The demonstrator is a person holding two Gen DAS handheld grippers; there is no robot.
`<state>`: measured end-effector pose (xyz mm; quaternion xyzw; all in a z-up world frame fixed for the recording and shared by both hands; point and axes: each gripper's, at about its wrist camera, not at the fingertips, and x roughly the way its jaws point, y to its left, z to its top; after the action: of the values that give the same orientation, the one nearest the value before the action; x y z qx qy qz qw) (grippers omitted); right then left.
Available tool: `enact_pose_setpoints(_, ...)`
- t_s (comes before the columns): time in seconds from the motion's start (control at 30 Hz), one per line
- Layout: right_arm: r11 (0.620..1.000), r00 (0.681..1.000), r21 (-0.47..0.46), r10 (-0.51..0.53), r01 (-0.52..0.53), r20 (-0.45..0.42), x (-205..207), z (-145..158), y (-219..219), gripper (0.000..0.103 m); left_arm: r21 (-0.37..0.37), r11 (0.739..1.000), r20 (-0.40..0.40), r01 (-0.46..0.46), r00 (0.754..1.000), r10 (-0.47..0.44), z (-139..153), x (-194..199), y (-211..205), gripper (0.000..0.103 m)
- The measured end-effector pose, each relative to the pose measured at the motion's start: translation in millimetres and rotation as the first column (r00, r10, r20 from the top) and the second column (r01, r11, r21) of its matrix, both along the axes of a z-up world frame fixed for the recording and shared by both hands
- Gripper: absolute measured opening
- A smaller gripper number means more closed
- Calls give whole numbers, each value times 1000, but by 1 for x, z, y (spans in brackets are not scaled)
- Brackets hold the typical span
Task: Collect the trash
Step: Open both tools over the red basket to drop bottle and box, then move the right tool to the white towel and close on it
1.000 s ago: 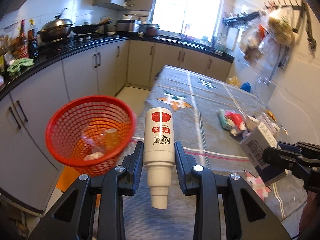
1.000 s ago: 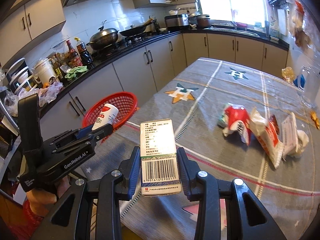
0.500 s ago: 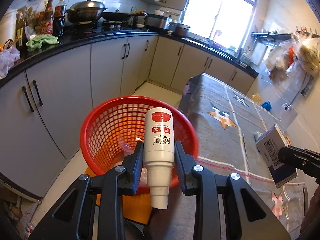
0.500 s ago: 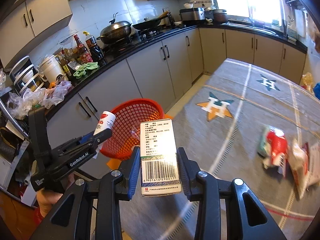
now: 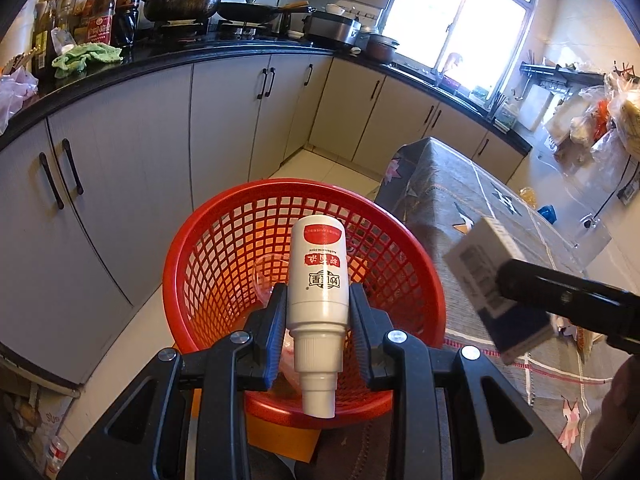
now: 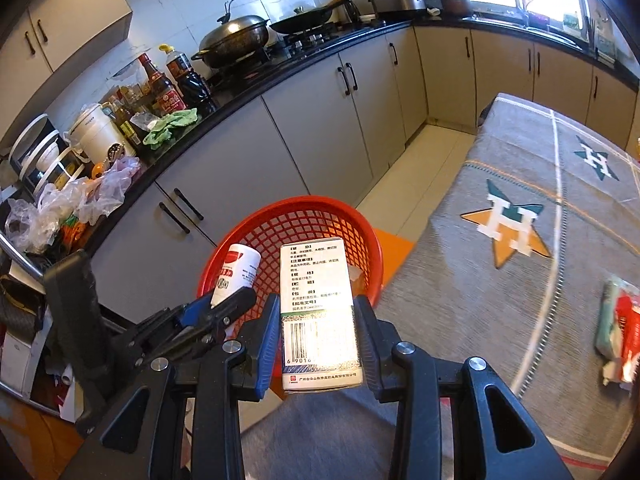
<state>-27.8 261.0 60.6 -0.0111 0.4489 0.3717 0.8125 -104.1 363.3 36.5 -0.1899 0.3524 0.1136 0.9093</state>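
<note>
My left gripper (image 5: 318, 320) is shut on a white bottle with a red label (image 5: 320, 280) and holds it over the red mesh basket (image 5: 224, 240), which holds some clear plastic trash. My right gripper (image 6: 318, 332) is shut on a small white carton with a barcode (image 6: 316, 292), held just short of the basket (image 6: 320, 212). The carton also shows in the left wrist view (image 5: 492, 288), at the basket's right. The bottle shows in the right wrist view (image 6: 234, 272), over the basket's left rim.
The basket stands on an orange stool (image 6: 394, 244) by the edge of the table with the grey star-patterned cloth (image 6: 520, 280). Wrappers (image 6: 620, 332) lie on the table at the right. Grey cabinets (image 5: 132, 152) and a cluttered counter (image 6: 100, 168) run along the left.
Both grippers have moved left from the table toward the basket. The bottle now hangs over the basket's opening and the carton has come close to its right rim.
</note>
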Motion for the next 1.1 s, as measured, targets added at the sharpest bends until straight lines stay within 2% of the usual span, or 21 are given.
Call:
enact_pose_setpoints(0.23,999,998,34,-20,22,-55,21,-14,16,41,4,1000,-2,-21,1000,21,-3,2,6,29)
enact_pose_setpoints(0.33,998,996,55,-23,28,-86,24,-18,18,42,-15,999,-1,-35,999,35,-4,1,9,34)
enact_pose_setpoints(0.57,997,998,80,-12,17,-68,15,-9,7,44,-9,999,29,-35,999,35,7,-11,4,38)
enact_pose_setpoints(0.8,997,999,74,-34,34,-7,-4,3,-30,51,28,1000,57,10,998,-11,19,-22,-26,43)
enact_pose_setpoints(1.1,987,991,84,-133,134,-14,-15,-4,-118,54,67,986,36,151,987,-154,25,-14,-98,45)
